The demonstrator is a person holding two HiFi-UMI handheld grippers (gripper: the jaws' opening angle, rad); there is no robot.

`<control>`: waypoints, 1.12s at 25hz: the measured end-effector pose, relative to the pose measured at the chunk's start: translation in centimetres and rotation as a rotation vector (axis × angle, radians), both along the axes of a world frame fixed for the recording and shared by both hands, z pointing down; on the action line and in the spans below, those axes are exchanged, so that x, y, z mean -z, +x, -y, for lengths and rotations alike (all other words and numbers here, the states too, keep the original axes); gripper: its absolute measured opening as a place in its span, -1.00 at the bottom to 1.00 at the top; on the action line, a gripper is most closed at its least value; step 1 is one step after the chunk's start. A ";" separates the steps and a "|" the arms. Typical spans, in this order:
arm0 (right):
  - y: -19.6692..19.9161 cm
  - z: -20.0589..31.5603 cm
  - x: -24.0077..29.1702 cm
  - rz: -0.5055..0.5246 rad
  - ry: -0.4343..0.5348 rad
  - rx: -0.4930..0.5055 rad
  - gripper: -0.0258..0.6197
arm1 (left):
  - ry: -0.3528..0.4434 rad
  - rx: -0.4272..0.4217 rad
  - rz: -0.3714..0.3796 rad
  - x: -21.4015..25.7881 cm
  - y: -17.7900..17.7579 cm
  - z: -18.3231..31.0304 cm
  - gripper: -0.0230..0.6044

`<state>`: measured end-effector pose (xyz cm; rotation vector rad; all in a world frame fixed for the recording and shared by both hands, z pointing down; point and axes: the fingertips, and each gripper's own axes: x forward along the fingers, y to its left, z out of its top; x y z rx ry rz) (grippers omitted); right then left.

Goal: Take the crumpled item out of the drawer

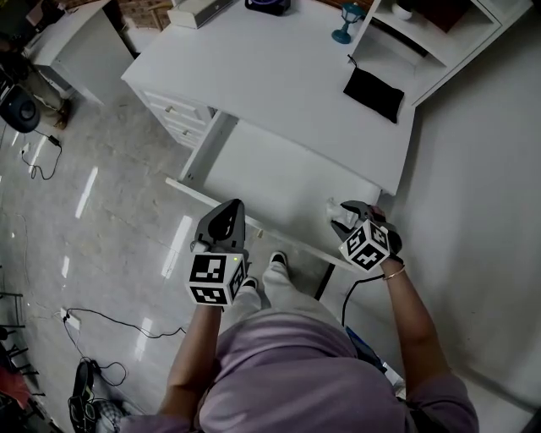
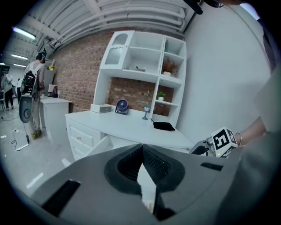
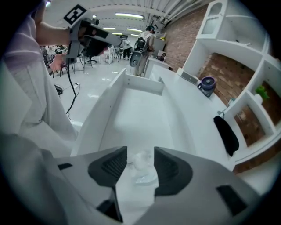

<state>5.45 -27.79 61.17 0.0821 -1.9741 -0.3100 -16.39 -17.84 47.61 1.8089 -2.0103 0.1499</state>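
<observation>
The white desk drawer point(image 1: 270, 182) stands pulled out toward me. A crumpled clear plastic item point(image 1: 330, 208) lies at its near right corner. My right gripper point(image 1: 343, 216) reaches over the drawer's front edge. In the right gripper view its dark pads straddle the crumpled item point(image 3: 142, 169), which rests on the drawer floor point(image 3: 140, 110); the right gripper point(image 3: 140, 153) is open, and a slim gap shows beside each pad. My left gripper point(image 1: 228, 208) hovers at the drawer's front rim, left of centre, holding nothing. In the left gripper view the left gripper point(image 2: 142, 147) has its tips meeting, shut.
The desk top point(image 1: 279, 76) carries a black cloth point(image 1: 374, 93), a blue stemmed ornament point(image 1: 345, 24) and a small fan point(image 2: 122, 106). A shelf hutch point(image 1: 423, 34) rises at the back right. A drawer stack point(image 1: 177, 114) flanks the left; cables point(image 1: 110, 321) trail over the floor.
</observation>
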 end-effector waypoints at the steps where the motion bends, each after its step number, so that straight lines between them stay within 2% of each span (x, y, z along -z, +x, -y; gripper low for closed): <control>1: 0.1 0.2 -0.4 -0.016 0.000 0.007 -0.31 | -0.002 0.000 -0.001 -0.1 0.0 0.0 -0.93; 8: 0.8 0.4 -3.1 -0.136 -0.005 0.099 -0.31 | -0.020 0.030 -0.020 -0.6 0.3 0.0 -0.93; 17: 0.9 0.4 -6.7 -0.259 -0.030 0.166 -0.33 | -0.058 0.005 -0.005 -1.3 0.9 0.7 -0.93; 28: 1.5 1.4 -9.5 -0.341 -0.056 0.185 -0.23 | -0.086 0.024 -0.004 -1.9 1.4 -0.2 -0.92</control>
